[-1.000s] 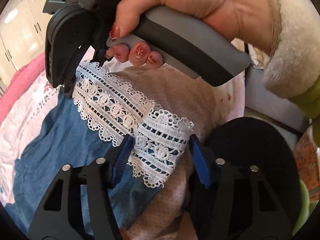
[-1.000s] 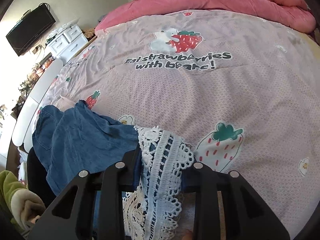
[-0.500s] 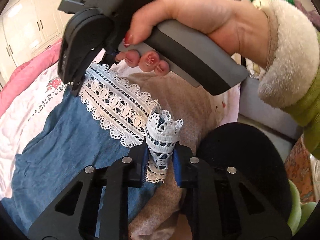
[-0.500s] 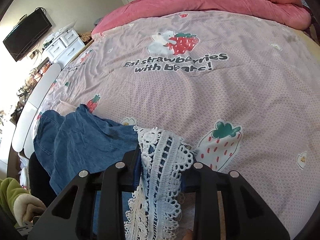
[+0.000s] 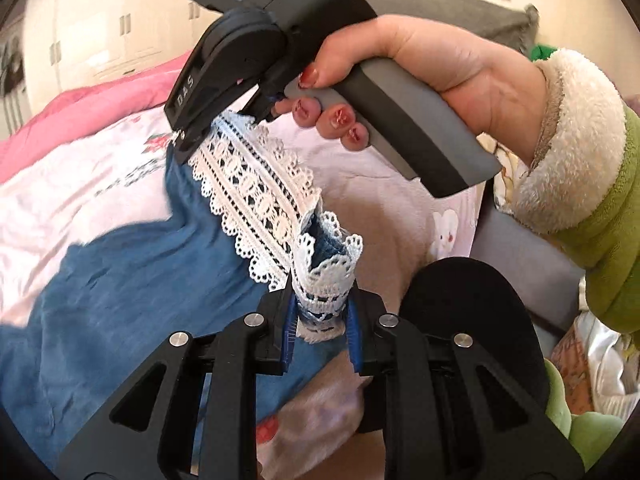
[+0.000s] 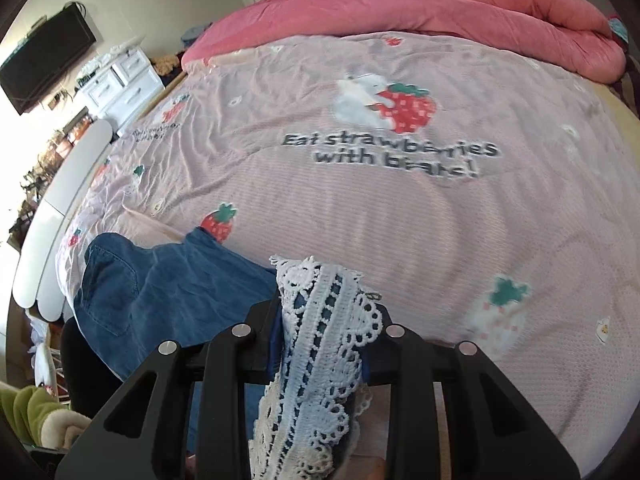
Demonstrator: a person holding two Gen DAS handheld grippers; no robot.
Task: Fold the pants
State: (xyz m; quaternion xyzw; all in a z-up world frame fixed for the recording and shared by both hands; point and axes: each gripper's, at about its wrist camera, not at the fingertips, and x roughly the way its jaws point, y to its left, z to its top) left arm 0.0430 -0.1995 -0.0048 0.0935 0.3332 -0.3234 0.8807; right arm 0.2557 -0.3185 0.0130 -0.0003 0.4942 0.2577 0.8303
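Blue denim pants (image 5: 120, 292) with a white lace hem (image 5: 256, 184) hang off the near edge of a pink strawberry-print bed (image 6: 400, 220). My left gripper (image 5: 322, 320) is shut on a bunched corner of the lace hem (image 5: 326, 276). In the left wrist view a hand holds the right gripper (image 5: 208, 136), which pinches the hem's other end. In the right wrist view my right gripper (image 6: 320, 340) is shut on the lace hem (image 6: 320, 320), and the denim (image 6: 160, 292) trails down to the left. The hem stretches lifted between the two grippers.
A pink quilt (image 6: 440, 16) is heaped at the bed's far end. A white headboard (image 6: 60, 208), white drawers (image 6: 120, 84) and a dark screen (image 6: 44, 56) line the left side. A black round seat (image 5: 464, 312) and a green fleece sleeve (image 5: 600, 216) are near my left gripper.
My left gripper's jaws closed on the lace hem corner. Both grippers then rose with the hem, lifting the denim off the bed edge and shifting it further onto the bed.
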